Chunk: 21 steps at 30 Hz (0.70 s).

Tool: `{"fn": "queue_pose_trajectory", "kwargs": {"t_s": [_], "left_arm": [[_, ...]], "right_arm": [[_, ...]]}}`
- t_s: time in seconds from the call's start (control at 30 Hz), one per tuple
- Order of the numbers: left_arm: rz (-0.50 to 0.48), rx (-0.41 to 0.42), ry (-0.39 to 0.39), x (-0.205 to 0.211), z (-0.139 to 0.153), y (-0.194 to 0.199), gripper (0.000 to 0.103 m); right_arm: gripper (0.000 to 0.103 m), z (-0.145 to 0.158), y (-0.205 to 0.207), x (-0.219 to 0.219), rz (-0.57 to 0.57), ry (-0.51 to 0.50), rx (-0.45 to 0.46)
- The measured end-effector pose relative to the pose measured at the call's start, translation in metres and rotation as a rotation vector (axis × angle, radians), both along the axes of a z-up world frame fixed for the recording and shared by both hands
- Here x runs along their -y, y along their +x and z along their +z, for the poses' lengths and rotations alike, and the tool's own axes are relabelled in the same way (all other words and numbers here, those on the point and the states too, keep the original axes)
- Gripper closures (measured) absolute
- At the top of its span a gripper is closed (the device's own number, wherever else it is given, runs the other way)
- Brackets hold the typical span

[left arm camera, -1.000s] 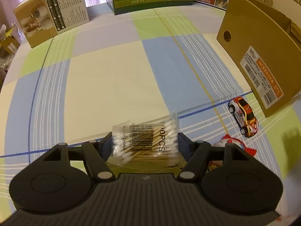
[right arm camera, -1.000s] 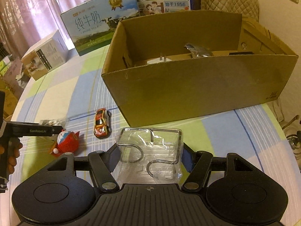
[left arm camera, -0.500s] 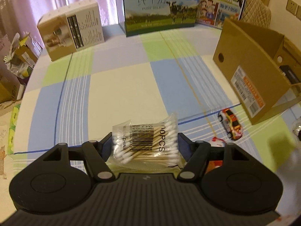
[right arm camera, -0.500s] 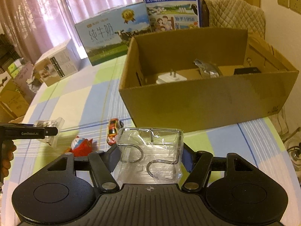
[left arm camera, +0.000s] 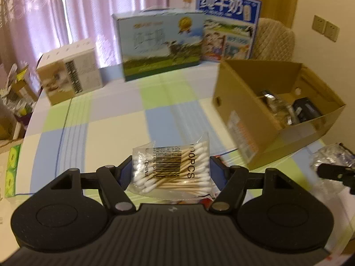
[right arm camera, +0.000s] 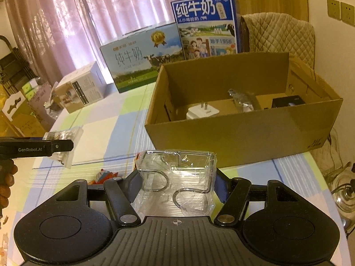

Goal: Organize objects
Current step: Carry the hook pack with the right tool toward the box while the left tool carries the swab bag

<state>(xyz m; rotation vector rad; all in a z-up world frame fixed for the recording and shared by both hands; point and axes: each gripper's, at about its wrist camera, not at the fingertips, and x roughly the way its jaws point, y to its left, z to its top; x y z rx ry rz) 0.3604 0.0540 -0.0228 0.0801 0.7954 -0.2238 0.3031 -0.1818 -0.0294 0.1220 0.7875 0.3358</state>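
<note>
My left gripper [left arm camera: 169, 168] is shut on a clear bag of cotton swabs [left arm camera: 175, 173], held up above the checked tablecloth. My right gripper [right arm camera: 177, 179] is shut on a clear plastic pack of metal hooks [right arm camera: 177, 181]. The open cardboard box [right arm camera: 241, 133] stands straight ahead of the right gripper and to the right in the left wrist view [left arm camera: 275, 133]. Inside it lie a white plug [right arm camera: 203, 112], a silvery wrapped item [right arm camera: 243, 99] and a black object [right arm camera: 288, 100]. In the right wrist view the left gripper [right arm camera: 64, 145] shows at the left with the swab bag [right arm camera: 64, 146].
A red toy figure [right arm camera: 104, 175] lies on the table [right arm camera: 106, 137] just beyond the right gripper. Milk cartons [right arm camera: 144, 59] and a small printed box [right arm camera: 79, 90] stand along the far edge. A padded chair [right arm camera: 279, 33] is behind the cardboard box. A glass object [right arm camera: 342, 190] sits off the table at right.
Both grippers have risen with their loads, so the views now tilt up to the room. The left gripper swung right toward the box; the toy car has dropped out of sight.
</note>
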Motion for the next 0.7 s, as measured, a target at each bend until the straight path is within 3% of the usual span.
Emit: {"fn": "queue_pose_trajectory", "kwargs": {"t_s": [0.37, 0.7], "left_arm": [[-0.094, 0.059, -0.026, 0.079, 0.028, -0.005, 0.036], [-0.146, 0.092, -0.019, 0.149, 0.041, 0.012, 0.036]], "right_arm": [[0.040, 0.024, 0.007, 0.051, -0.005, 0.021, 0.064], [0.040, 0.045, 0.037, 0.097, 0.005, 0.023, 0.131]]}}
